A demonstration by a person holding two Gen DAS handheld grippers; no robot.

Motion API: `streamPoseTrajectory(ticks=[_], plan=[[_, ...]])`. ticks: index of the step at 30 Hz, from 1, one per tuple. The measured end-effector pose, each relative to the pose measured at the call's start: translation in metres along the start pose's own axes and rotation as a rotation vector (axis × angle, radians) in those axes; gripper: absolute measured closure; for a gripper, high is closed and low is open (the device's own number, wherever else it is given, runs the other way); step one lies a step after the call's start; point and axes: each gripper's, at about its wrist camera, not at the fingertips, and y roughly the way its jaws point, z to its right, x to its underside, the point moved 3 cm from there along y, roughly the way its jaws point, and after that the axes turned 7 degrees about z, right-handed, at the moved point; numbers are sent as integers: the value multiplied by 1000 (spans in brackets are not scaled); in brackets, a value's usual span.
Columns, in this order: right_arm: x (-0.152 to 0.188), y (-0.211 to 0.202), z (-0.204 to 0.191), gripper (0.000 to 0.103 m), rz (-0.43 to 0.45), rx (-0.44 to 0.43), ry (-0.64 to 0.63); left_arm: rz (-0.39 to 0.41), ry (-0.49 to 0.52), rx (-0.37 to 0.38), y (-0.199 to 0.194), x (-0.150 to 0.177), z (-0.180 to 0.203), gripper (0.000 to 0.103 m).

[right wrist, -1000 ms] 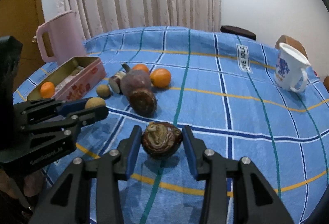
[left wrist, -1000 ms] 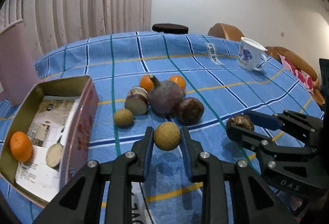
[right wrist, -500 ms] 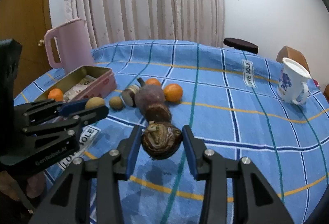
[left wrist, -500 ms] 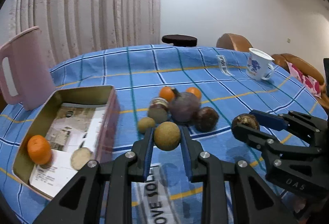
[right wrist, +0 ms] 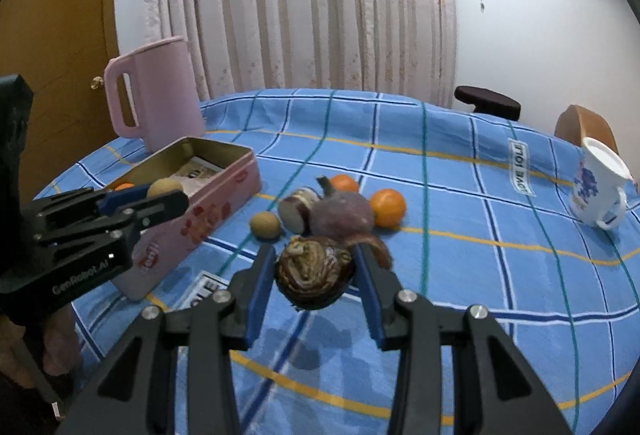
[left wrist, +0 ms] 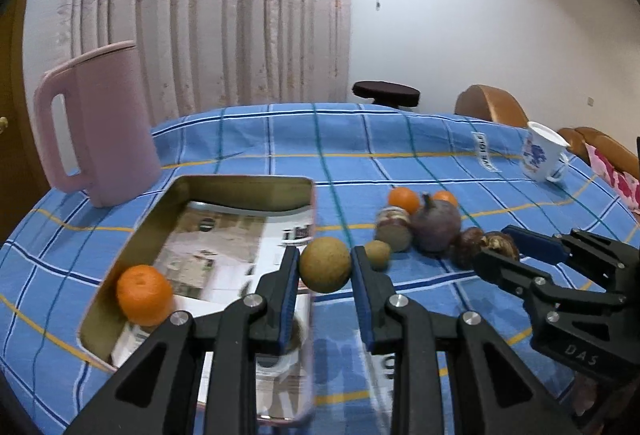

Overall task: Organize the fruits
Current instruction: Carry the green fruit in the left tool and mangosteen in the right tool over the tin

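My left gripper [left wrist: 325, 269] is shut on a round tan fruit [left wrist: 325, 270] and holds it in the air over the right rim of the pink tin box [left wrist: 244, 182]. The box holds an orange [left wrist: 144, 294] on newspaper. My right gripper [right wrist: 315, 269] is shut on a dark brown wrinkled fruit [right wrist: 314, 271], held above the blue checked tablecloth. On the cloth lie two oranges [right wrist: 387, 207], a purple fruit [right wrist: 342, 211], a cut brown fruit [right wrist: 298, 213] and a small tan fruit [right wrist: 265, 224]. The left gripper also shows in the right wrist view [right wrist: 160, 195] beside the box [right wrist: 208, 203].
A pink jug [left wrist: 102, 127] stands behind the box at the left. A white mug with blue flowers [left wrist: 542, 157] stands at the far right. A dark stool [left wrist: 386, 93] and brown chairs stand beyond the table edge.
My left gripper has carried the tan fruit left and up, from the fruit pile to over the box rim. My right gripper has lifted the brown fruit and followed left.
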Motion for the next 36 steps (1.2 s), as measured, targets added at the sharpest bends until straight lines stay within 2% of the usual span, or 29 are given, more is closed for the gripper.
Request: streamPoseTrajectory(ticks=[13,22,36], plan=[[-34,23,-47,60,28,-95,-63,2,-52,-94,-2,-9,-54,76],[-50,44,-85,60,22,-167,-102,-23,-57,-134,4,-10,-76,76],[-41,80,-110,60,-52,-205,-121,-70,-86,-145,21,-6,-102,76]])
